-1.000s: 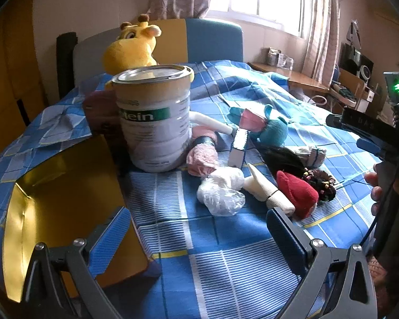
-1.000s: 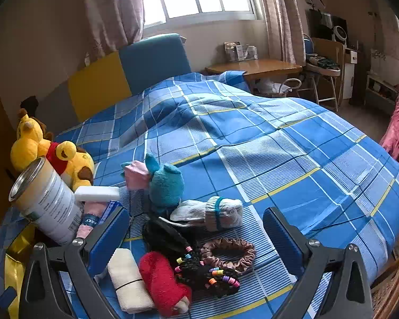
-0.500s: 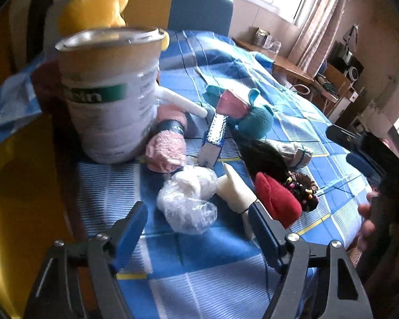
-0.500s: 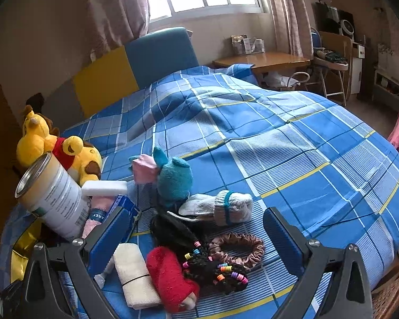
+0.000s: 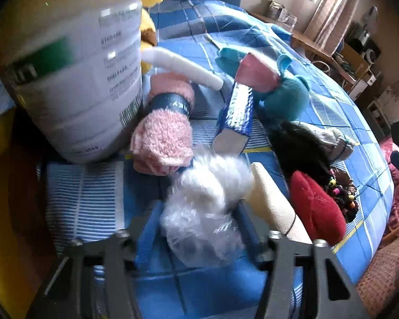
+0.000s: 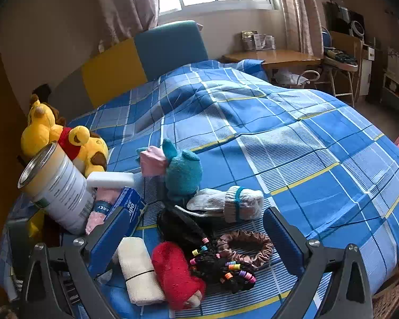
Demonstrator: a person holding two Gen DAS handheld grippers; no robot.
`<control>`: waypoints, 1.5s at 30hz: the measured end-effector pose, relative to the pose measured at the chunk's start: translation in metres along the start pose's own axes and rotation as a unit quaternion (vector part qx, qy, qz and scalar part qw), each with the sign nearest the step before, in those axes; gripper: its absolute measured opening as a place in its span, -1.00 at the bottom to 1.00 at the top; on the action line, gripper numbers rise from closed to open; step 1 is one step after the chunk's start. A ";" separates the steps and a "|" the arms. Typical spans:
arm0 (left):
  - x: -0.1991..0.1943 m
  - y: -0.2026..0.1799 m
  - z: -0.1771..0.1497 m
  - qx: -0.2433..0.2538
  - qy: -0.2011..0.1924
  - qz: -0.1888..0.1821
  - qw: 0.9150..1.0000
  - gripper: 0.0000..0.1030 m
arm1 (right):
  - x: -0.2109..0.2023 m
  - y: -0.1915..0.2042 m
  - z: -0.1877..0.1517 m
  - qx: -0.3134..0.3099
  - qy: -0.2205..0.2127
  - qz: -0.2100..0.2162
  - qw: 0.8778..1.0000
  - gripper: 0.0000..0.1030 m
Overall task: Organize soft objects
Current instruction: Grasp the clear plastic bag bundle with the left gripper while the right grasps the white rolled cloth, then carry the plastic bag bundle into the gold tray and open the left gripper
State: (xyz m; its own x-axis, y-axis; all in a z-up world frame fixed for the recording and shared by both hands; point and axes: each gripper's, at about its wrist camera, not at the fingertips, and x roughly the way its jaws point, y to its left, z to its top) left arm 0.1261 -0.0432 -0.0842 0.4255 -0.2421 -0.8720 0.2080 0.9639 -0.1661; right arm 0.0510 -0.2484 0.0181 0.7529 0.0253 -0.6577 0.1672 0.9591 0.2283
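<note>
The left tool (image 5: 199, 218) straddles a white fluffy bundle in a clear plastic bag (image 5: 202, 212); its jaws have just been closing, and blur hides whether the pads press it yet. The bundle lies on the blue checked bed (image 5: 87, 194), touching a pink fuzzy sock roll (image 5: 162, 143) and just beside a cream cloth roll (image 5: 274, 212). A big tin can (image 5: 71, 79) stands near behind. The slippery bag may slide out of the pinch, and the neighbouring rolls could be dragged along. The right tool (image 6: 196, 239) hangs with jaws apart over a red plush roll (image 6: 175, 273), gripping nothing.
</note>
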 end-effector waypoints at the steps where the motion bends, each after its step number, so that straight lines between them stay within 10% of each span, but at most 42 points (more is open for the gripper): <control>1: -0.002 0.002 -0.001 0.000 -0.003 -0.005 1.000 -0.20 | 0.001 0.001 0.000 -0.001 0.003 0.004 1.000 0.92; 8: -0.034 0.008 -0.030 0.027 -0.042 -0.003 0.999 -0.26 | 0.011 0.011 -0.005 -0.022 0.040 0.056 0.997 0.31; 15: -0.078 0.015 -0.055 0.027 -0.080 -0.011 0.996 -0.26 | 0.035 0.062 -0.031 -0.127 0.131 0.120 0.976 0.29; 22: -0.100 0.028 -0.067 0.005 -0.090 -0.029 0.996 -0.26 | 0.078 0.098 -0.065 -0.219 0.209 0.070 0.950 0.28; 24: -0.106 0.030 -0.070 0.003 -0.096 -0.029 0.995 -0.26 | 0.094 0.100 -0.074 -0.231 0.235 0.039 0.943 0.01; 33: -0.147 0.085 -0.074 -0.082 -0.137 -0.018 0.987 -0.26 | 0.093 0.096 -0.080 -0.228 0.239 0.044 0.943 -0.22; 45: -0.115 0.197 -0.049 -0.232 -0.079 0.065 0.967 -0.24 | 0.092 0.101 -0.086 -0.250 0.233 0.037 0.939 -0.22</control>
State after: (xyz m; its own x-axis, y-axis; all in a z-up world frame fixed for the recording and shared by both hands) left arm 0.0749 0.1795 -0.0393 0.5590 -0.0939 -0.8238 -0.2582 0.9244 -0.2806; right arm 0.0824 -0.1251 -0.0817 0.3716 0.1056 -0.9224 -0.2813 0.9596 -0.0035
